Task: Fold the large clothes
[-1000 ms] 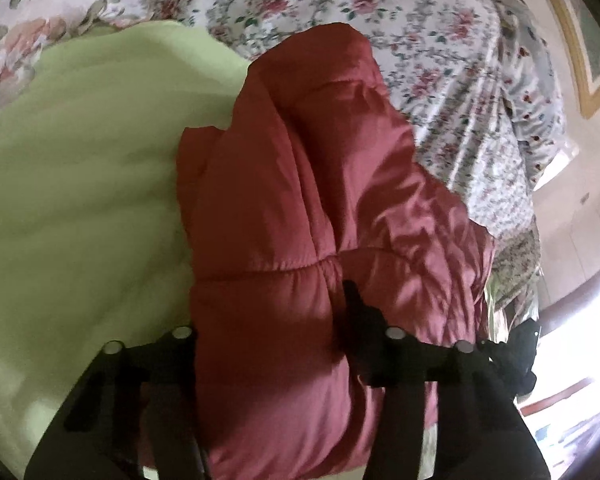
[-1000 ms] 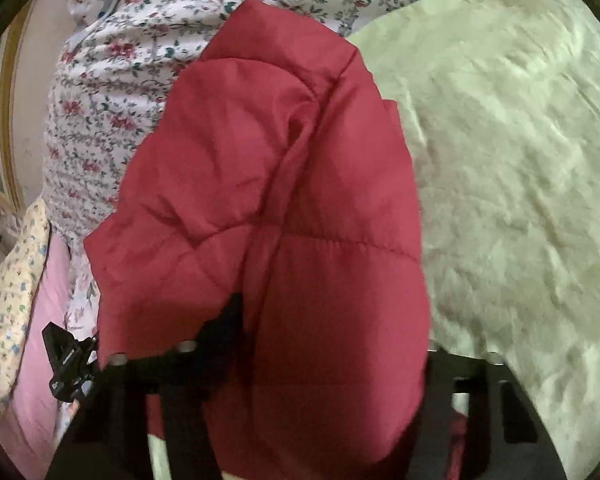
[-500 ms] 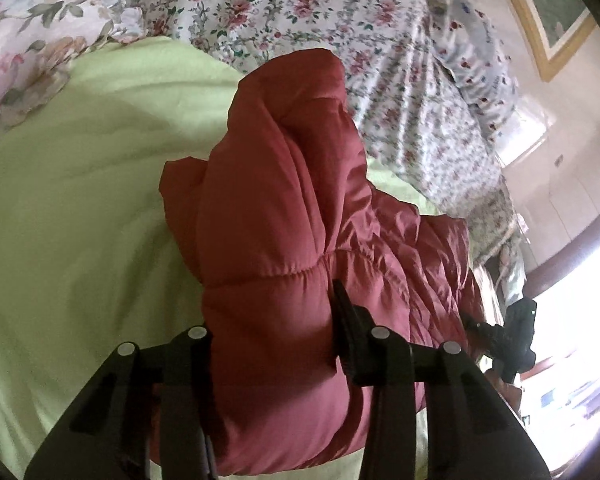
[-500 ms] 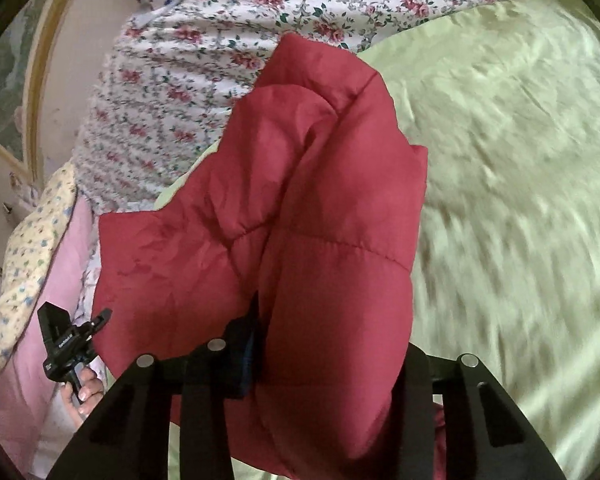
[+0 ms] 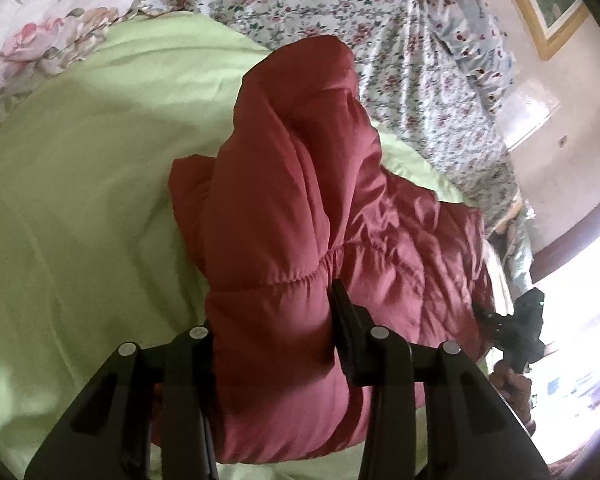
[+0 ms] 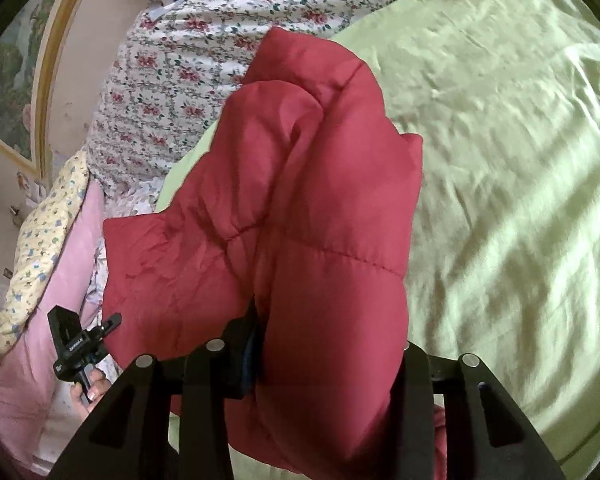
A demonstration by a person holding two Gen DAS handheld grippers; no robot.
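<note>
A home bedroom is showing here: a pale green bedspread [image 6: 500,160] is covering a bed, with rose-patterned floral bedding [image 5: 340,4] piling up at its far side. A gilt-framed picture [image 5: 548,8] is hanging on the beige wall [image 5: 572,128], and daylight is pouring in at the edge.

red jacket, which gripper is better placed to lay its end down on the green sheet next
Probably the right gripper: in its view the red jacket hangs beside a wide bare stretch of green sheet. The left gripper grips it too, with floral bedding just beyond.
</note>
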